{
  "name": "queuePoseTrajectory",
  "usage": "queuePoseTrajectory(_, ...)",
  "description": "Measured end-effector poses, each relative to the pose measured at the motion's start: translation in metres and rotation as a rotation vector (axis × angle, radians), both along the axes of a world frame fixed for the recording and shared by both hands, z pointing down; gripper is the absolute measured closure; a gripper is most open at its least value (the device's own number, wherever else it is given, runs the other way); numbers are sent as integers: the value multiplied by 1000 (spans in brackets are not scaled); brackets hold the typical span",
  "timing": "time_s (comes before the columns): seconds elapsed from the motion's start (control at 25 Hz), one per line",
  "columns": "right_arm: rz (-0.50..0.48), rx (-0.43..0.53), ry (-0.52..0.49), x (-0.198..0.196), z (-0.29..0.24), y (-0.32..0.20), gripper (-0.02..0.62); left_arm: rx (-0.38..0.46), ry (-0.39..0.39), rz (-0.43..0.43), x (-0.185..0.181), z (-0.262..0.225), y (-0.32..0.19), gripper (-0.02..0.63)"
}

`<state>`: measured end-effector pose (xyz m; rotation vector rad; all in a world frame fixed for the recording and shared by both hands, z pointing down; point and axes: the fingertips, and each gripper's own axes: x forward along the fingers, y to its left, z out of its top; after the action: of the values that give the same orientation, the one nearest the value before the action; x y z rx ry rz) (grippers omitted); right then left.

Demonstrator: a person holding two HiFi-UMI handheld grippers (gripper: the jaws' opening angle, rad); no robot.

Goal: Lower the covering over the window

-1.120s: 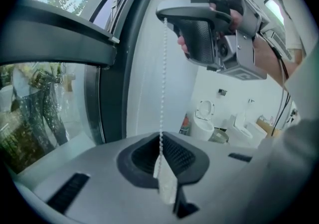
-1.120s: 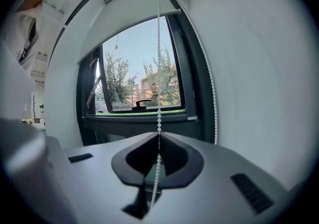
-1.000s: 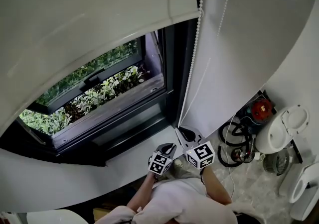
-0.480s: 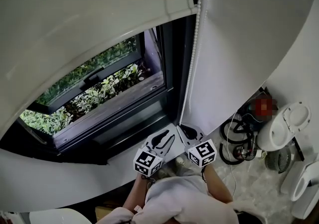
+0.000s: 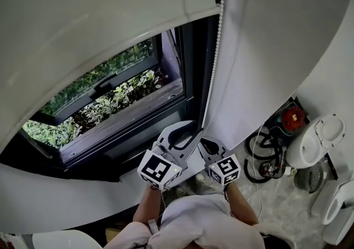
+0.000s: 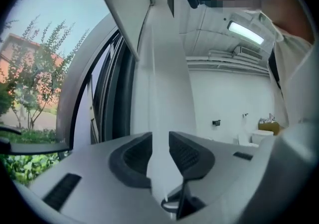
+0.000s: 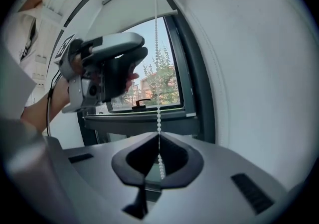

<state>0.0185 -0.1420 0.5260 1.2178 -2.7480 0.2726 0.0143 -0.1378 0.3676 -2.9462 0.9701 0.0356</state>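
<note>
a: where's the blind (image 5: 99,26) sitting from your end?
b: it hangs over the upper part of the window (image 5: 119,73); the lower panes are uncovered, with shrubs (image 5: 55,131) showing outside
a: and the left gripper (image 5: 185,133)?
b: i'm holding it up in front of the dark frame (image 5: 193,76); its jaws have just been opening and stand well apart, pads pressing on nothing
a: the bead chain (image 5: 217,48)?
b: it drops along the frame's right edge, just beside the left gripper, into my right gripper (image 5: 207,145), which is clamped tight on it lower down
</note>
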Motion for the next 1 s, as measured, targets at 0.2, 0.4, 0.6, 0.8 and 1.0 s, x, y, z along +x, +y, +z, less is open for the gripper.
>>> queuePoseTrajectory(0.2,-6,1,5,-2,0,1,598,111,40,21,11,-55,-15,495)
queuePoseTrajectory(0.4,-12,4,5,-5,0,3,598,180,65,30,19,-95,-27,497)
queuePoseTrajectory(0.6,-17,1,7,-9,0,2,598,193,111,26,22,-105,-28,583)
queuePoseTrajectory(0.8,-34,-51,31,-14,15,2,598,156,121,15,19,-86,-29,584)
queuePoseTrajectory(1.0,-39,-117,8,-19,39,6,598,119,117,-1,15,-63,-28,584)
